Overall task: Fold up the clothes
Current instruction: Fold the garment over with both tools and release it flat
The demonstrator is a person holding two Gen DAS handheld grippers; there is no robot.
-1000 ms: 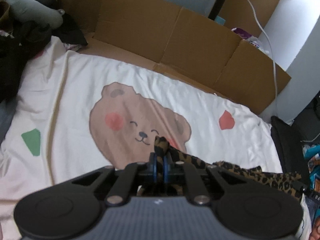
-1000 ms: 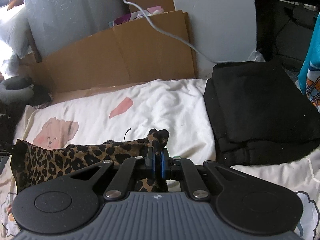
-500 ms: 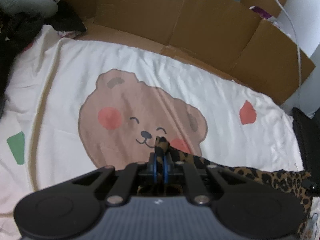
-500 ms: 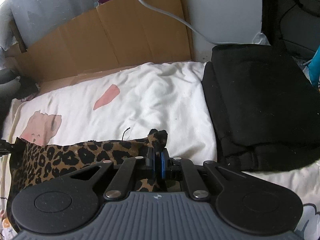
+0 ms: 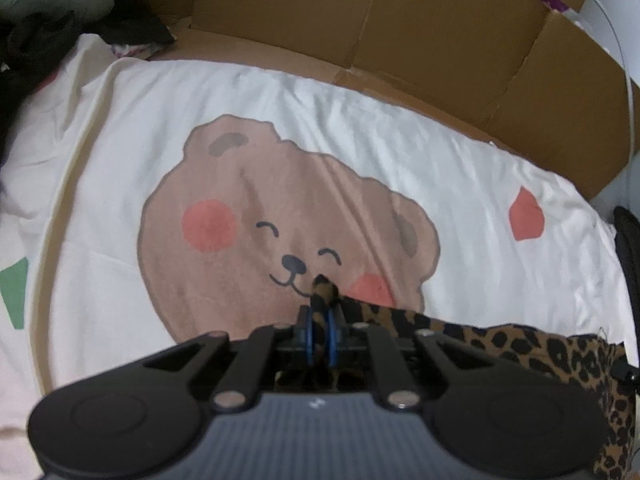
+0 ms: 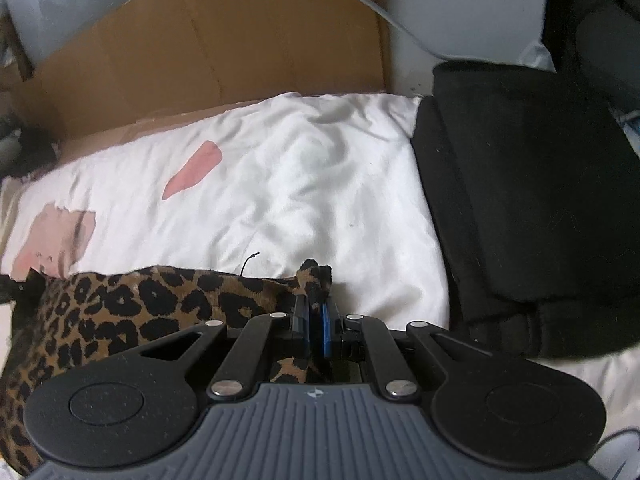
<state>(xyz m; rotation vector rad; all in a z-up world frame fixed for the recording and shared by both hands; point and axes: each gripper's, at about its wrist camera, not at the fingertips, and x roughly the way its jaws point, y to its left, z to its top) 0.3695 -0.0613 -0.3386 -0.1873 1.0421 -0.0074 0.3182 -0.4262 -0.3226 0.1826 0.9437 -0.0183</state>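
The left gripper (image 5: 319,330) has its two blue pads pressed together w/ a small tuft of the leopard cloth (image 5: 520,344) pinched between them, no gap to see. The right gripper (image 6: 316,320) is closed the same way on another corner of the same cloth (image 6: 132,300); a little peak of fabric sticks out above the pads. So 2 grippers, each one holding 1 corner, and the edge between the corners runs almost straight from one tool to the other. I judge they hold it like this to keep this edge stretched, so the cloth hangs or lies w/o bunching and the edge can be carried as one line for a fold; this is a guess, not a thing seen. How many layers the cloth has now I cannot tell, the lower part is hidden by the tool bodies. A thin loose thread (image 6: 249,261) stands up from the edge. Under the cloth is 1 white sheet (image 5: 120,128) w/ 1 big bear print (image 5: 248,208), approx. in the middle. To the right lies 1 black pile of clothes (image 6: 540,184), flat and squared, apart from the leopard cloth. Behind the bed stands brown cardboard (image 5: 400,28), several panels, and 1 white cable (image 6: 360,4) crosses it. Far left there is a dark heap (image 5: 36,24), too blurred to count.
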